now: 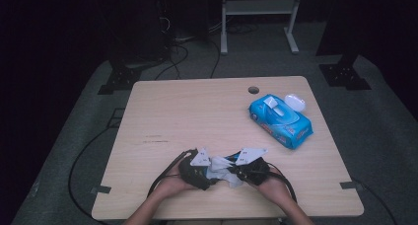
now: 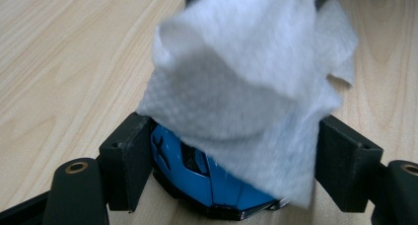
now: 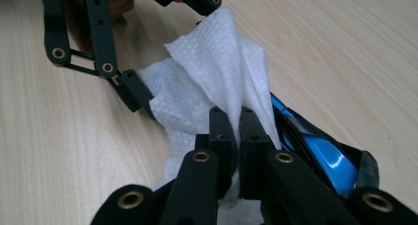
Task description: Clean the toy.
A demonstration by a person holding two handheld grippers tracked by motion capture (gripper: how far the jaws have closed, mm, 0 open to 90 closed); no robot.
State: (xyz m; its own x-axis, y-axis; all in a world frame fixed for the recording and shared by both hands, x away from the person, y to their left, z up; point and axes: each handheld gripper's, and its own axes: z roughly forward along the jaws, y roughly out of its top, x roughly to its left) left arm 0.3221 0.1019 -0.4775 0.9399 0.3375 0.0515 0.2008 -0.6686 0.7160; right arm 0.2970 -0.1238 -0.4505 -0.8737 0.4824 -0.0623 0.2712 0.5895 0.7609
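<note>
A small glossy blue toy car (image 2: 197, 185) is held against the pale wooden bench (image 1: 197, 111), near the bench's front edge and well apart from the blue soft pack of wet wipes (image 1: 280, 120) lying toward the far right. The car is clamped at its sides between the two black jaws of the left gripper (image 2: 231, 161), apparently so that it stays put while being cleaned. A white, crumpled, textured wipe (image 3: 217, 82) is draped over the car's top. A fold of this wipe is pinched by the right gripper (image 3: 235, 136), whose jaws are pressed almost together on the cloth, probably so it can be rubbed across the car's body.

In the high view, both forearms are brought in from the bench's front edge and angled inward, so the left gripper (image 1: 197, 168) and the right gripper (image 1: 249, 167) meet tip to tip over the car. Each is wrapped by a hand and kept low on the bench, with a black cable trailing back.
</note>
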